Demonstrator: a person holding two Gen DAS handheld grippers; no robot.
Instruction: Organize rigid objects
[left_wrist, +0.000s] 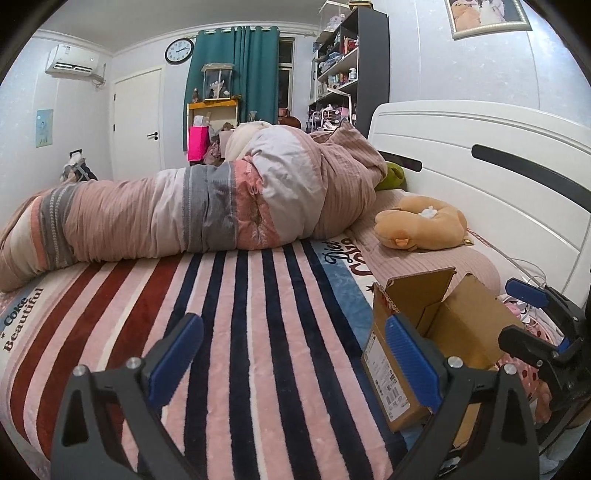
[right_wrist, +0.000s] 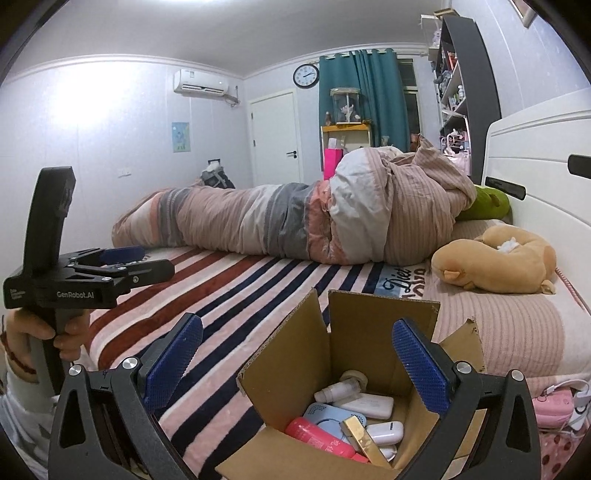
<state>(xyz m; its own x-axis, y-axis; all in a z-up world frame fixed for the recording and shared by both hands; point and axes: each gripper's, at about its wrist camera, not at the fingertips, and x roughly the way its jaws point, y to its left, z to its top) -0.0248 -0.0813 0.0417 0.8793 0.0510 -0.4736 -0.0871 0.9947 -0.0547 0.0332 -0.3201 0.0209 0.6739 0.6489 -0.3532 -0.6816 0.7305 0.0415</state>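
my right claw (right_wrist: 297, 363): jaws spread wide, nothing between the blue pads, hanging over the open cardboard box (right_wrist: 373, 332).
box vs right claw: directly under and between my right fingers; right pad sits over the box's right wall, left pad over the striped blanket (right_wrist: 229, 295) just left of the box.
box flaps: all up and open, far flap upright behind the pads, left flap tilted outward.
box contents: white bottle (right_wrist: 341, 389) at the back, white oblong case (right_wrist: 369, 405) in front of it, pale blue gadget (right_wrist: 332, 415) under those, pink-red pack (right_wrist: 319, 438) at front left, gold bar (right_wrist: 364, 441) leaning across the middle, white rounded case (right_wrist: 384, 432) to its right. All touching, piled loosely.
my left claw (left_wrist: 295, 363): jaws wide apart, empty, low over the blanket.
box vs left claw: box (left_wrist: 402, 369) stands to the right; my left claw's right pad overlaps its label side in the left wrist view, can't tell if it touches.
left claw from right view: (right_wrist: 133, 264) held by my hand (right_wrist: 44, 338) at far left, well apart from the box, pointing right over the blanket.
right claw from left view: (left_wrist: 543, 314) at right edge, above the box's far side.
bed surface: striped blanket, red and navy bands, box resting on it near the pillow end.
beyond box: tan plush toy (right_wrist: 495, 260) on the pink pillow (right_wrist: 509, 328), near the white headboard (right_wrist: 535, 177).
far side of bed: rolled duvet (right_wrist: 295, 221) lying across, green plush (right_wrist: 487, 203) behind it by the headboard.
right of box: pink items and white cables (right_wrist: 561, 402), too cut off to tell.
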